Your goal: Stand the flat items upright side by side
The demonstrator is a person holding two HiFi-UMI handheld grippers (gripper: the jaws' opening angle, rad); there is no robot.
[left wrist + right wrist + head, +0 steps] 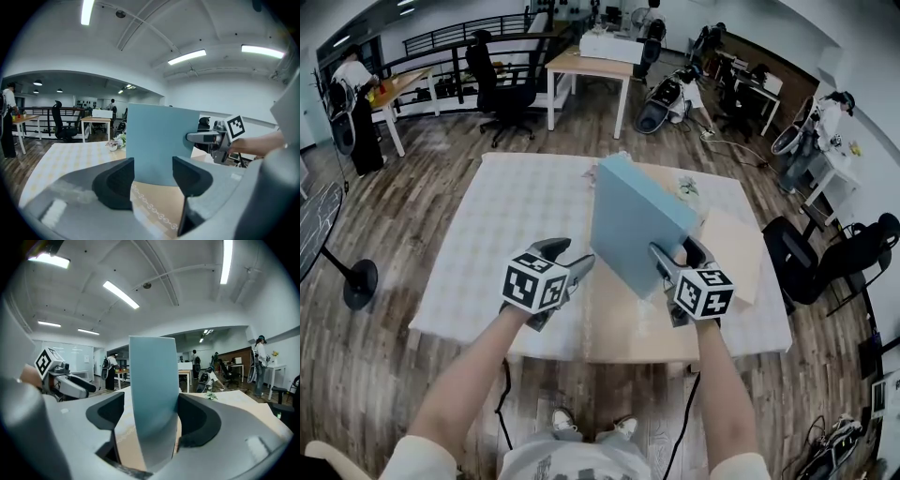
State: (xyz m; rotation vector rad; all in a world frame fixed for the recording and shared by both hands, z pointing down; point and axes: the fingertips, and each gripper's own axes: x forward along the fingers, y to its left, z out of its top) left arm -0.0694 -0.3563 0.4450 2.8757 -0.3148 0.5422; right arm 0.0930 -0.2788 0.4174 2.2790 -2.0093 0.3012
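Note:
A light blue flat slab (630, 223) stands upright on edge near the table's middle. My right gripper (677, 251) straddles its near right edge. In the right gripper view the slab (153, 399) fills the space between the jaws, with a slim gap at the left pad (108, 414); the jaws are open. My left gripper (574, 258) hovers open to the slab's left with nothing between its fingers. In the left gripper view the slab's broad face (157, 143) stands beyond the left gripper (153, 176), and the right gripper (206, 137) is at its right edge.
A white quilted cloth (516, 225) covers the table. Tan flat sheets lie at the front (623, 328) and at the right (736, 253). A small flower ornament (689, 187) sits behind the slab. Chairs, desks and people stand around the room.

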